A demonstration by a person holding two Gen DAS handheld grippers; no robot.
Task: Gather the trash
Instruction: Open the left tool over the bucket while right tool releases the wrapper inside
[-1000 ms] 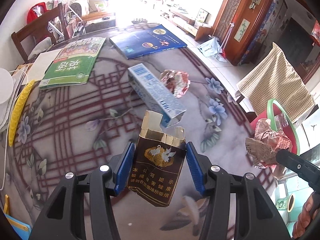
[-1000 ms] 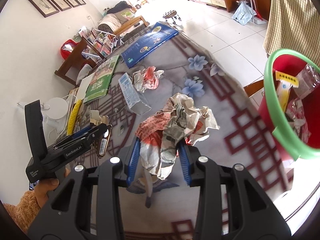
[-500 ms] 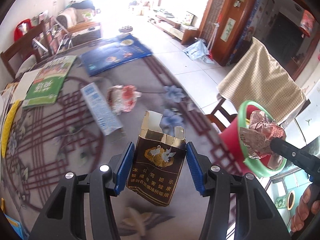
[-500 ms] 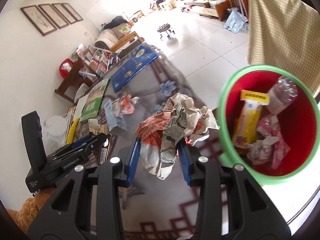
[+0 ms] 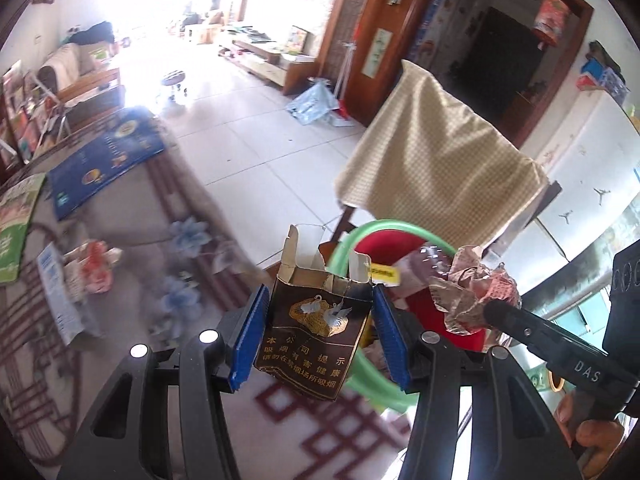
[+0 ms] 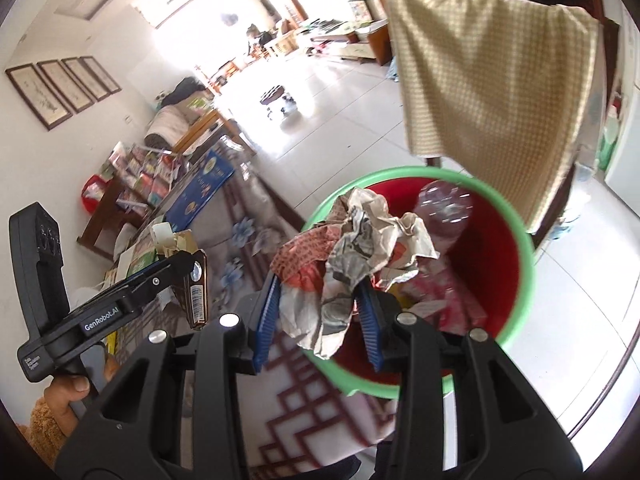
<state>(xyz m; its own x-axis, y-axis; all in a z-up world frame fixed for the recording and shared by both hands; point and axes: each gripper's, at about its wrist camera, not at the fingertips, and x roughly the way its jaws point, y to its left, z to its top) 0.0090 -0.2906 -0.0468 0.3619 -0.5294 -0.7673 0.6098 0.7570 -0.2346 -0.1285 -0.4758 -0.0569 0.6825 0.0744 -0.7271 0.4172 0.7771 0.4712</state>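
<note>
My left gripper (image 5: 318, 336) is shut on a dark brown empty cigarette pack (image 5: 316, 332), held over the table edge beside the bin. My right gripper (image 6: 318, 316) is shut on a crumpled newspaper wad (image 6: 352, 248), held above the near rim of the red bin with a green rim (image 6: 516, 312). The bin also shows in the left wrist view (image 5: 400, 226), with the wad (image 5: 472, 300) over it. A plastic bottle (image 6: 444, 204) and wrappers lie in the bin. More trash stays on the table: a crumpled wrapper (image 5: 92, 264) and a blue-white carton (image 5: 60, 300).
A chair draped with a checked cloth (image 5: 436, 164) stands behind the bin. A blue book (image 5: 104, 160) and a green book (image 5: 16, 224) lie on the patterned tablecloth (image 5: 192, 240). Tiled floor (image 5: 256, 152) lies beyond the table.
Both grippers have swung right from over the table toward the bin, each keeping its load. The newspaper wad is now over the bin's rim; the cigarette pack is at the table edge.
</note>
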